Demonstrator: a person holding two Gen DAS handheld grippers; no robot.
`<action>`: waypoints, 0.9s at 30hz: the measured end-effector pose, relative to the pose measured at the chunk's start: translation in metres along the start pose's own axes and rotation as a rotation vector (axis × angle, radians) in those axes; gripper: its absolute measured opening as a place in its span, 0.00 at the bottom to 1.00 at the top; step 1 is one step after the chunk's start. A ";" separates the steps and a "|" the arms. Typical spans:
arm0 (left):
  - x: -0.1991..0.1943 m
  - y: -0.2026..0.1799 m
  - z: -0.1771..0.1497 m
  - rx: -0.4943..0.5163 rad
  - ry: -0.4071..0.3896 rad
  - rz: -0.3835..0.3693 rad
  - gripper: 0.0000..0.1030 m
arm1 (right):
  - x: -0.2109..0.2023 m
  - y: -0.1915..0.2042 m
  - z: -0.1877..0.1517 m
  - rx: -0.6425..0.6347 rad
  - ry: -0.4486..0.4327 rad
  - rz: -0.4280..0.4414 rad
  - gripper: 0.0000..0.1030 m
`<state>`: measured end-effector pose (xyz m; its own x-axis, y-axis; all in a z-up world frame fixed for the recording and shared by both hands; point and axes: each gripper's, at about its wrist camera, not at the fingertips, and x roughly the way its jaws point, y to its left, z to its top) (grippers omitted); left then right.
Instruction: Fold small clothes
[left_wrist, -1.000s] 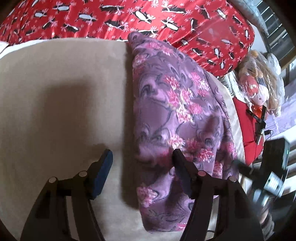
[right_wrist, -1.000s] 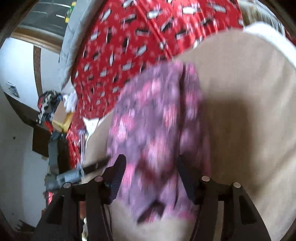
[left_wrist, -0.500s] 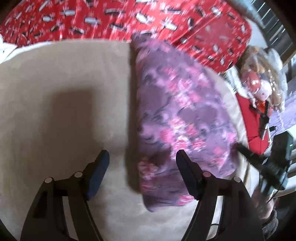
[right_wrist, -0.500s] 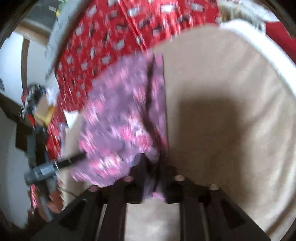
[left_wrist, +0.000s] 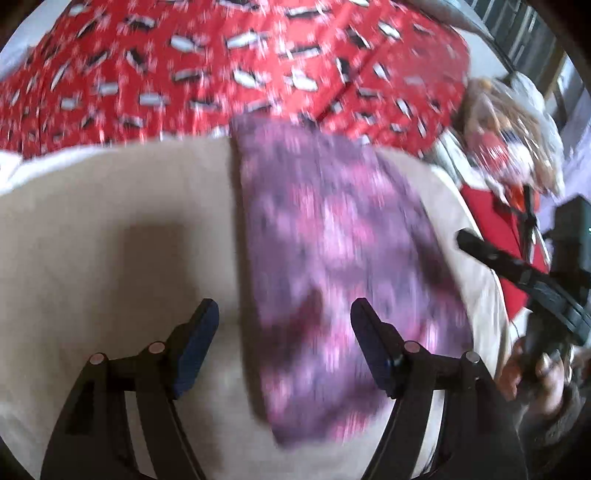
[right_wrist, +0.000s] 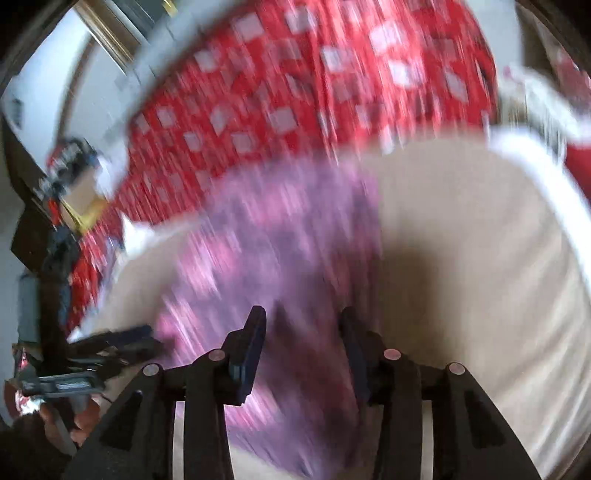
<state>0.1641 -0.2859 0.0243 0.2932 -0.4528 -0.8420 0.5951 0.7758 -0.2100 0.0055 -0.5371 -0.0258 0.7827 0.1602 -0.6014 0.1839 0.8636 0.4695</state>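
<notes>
A purple floral garment (left_wrist: 332, 258) lies in a long folded strip on a beige cushion (left_wrist: 110, 240). My left gripper (left_wrist: 284, 317) is open above the garment's near left edge, holding nothing. In the right wrist view the same garment (right_wrist: 266, 236) is blurred by motion. My right gripper (right_wrist: 303, 325) is open over its near end, holding nothing. The right gripper's fingers (left_wrist: 491, 254) show at the garment's right edge in the left wrist view.
A red patterned blanket (left_wrist: 240, 66) lies behind the cushion. A stuffed toy in plastic (left_wrist: 509, 147) and a red item (left_wrist: 498, 229) sit at the right. The cushion's white rim (right_wrist: 546, 177) curves along the right side. Dark furniture (right_wrist: 40, 229) stands at the left.
My right gripper was shut on the garment's near end half a second ago and has opened and let it go. Both grippers have pulled back. The garment now lies flatter.
</notes>
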 end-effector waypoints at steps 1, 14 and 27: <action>0.005 -0.003 0.014 -0.011 -0.005 0.011 0.72 | -0.002 0.005 0.018 -0.009 -0.046 0.008 0.43; 0.084 0.010 0.042 -0.086 0.044 0.100 0.81 | 0.078 -0.044 0.048 0.122 -0.016 -0.057 0.39; 0.084 0.010 0.044 -0.092 0.053 0.105 0.84 | 0.085 -0.027 0.063 0.105 0.049 -0.033 0.40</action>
<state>0.2274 -0.3357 -0.0271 0.3086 -0.3455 -0.8862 0.4914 0.8556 -0.1625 0.1045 -0.5768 -0.0491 0.7458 0.1576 -0.6472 0.2727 0.8143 0.5125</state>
